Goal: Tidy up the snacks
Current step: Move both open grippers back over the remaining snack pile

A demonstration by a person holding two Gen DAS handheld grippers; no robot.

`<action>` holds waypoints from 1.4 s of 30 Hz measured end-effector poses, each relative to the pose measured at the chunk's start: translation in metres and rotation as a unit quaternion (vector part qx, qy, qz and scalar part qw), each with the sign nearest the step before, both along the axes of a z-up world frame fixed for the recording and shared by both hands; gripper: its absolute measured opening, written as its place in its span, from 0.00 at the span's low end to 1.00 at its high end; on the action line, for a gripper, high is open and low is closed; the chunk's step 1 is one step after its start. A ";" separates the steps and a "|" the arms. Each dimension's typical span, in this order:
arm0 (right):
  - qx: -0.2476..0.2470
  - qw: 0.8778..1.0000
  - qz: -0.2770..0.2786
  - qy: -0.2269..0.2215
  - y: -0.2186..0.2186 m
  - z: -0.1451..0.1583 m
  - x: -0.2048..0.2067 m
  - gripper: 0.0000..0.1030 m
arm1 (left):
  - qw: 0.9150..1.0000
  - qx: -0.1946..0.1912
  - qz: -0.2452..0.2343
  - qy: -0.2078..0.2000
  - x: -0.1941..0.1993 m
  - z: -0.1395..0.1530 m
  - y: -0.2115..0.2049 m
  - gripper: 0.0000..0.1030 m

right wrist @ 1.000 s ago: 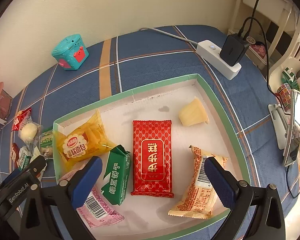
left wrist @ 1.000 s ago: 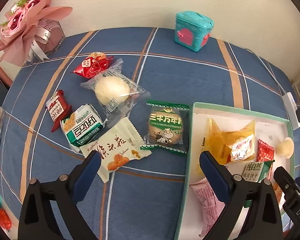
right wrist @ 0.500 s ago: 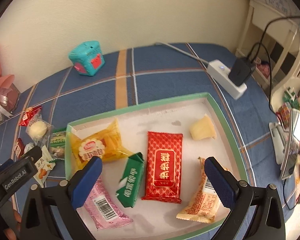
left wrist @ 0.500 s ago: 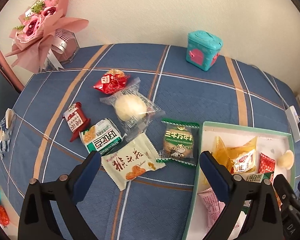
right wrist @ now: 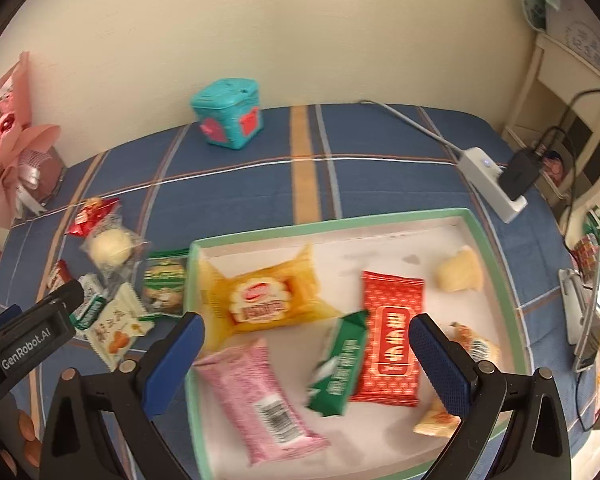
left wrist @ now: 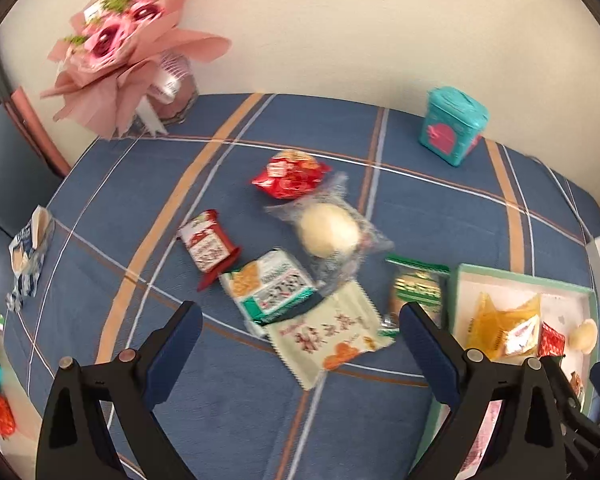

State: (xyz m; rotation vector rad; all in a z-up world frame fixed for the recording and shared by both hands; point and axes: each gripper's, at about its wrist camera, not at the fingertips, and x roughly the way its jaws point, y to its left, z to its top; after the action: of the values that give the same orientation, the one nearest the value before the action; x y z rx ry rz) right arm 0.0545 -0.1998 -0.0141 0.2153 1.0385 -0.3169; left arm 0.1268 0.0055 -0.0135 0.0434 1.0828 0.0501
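Several loose snacks lie on the blue plaid cloth: a red packet [left wrist: 289, 174], a clear-wrapped white bun [left wrist: 328, 230], a small red-white packet [left wrist: 208, 245], a green-white packet [left wrist: 271, 285], a cream packet [left wrist: 327, 337] and a green biscuit packet [left wrist: 417, 289]. My left gripper [left wrist: 300, 354] is open and empty, above the cloth just in front of them. A green-rimmed white tray [right wrist: 340, 224] holds a yellow packet [right wrist: 262, 304], a pink packet [right wrist: 256, 396], a green packet [right wrist: 338, 364], a red packet [right wrist: 392, 340] and others. My right gripper [right wrist: 306, 360] is open and empty above the tray.
A teal box [left wrist: 454, 132] stands at the back by the wall. A pink bouquet [left wrist: 124, 52] is at the back left. A white power strip with a black plug [right wrist: 500, 184] lies right of the tray. More items sit at the left edge [left wrist: 30, 248].
Both grippers have pulled back and up, so more of the table shows. The left view has swung left, toward the loose snacks. Both stay open and empty.
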 end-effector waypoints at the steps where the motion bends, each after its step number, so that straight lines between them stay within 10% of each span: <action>1: 0.001 1.000 0.007 -0.001 0.006 0.000 0.002 1.00 | 1.000 -0.001 0.004 -0.001 0.001 0.001 0.006 0.96; 23: 0.012 0.994 0.108 0.011 0.127 -0.012 0.040 1.00 | 0.994 0.012 0.112 0.003 0.014 -0.008 0.134 0.96; 42: 0.036 0.992 0.118 0.010 0.133 -0.031 0.073 0.99 | 0.995 -0.060 0.084 0.007 0.040 -0.027 0.126 0.96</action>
State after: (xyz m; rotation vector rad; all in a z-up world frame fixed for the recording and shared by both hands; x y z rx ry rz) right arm 0.1278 -0.0671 -0.0447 0.1516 1.0834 -0.0681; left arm 0.1664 0.1311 -0.0407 -0.1573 1.0997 0.1364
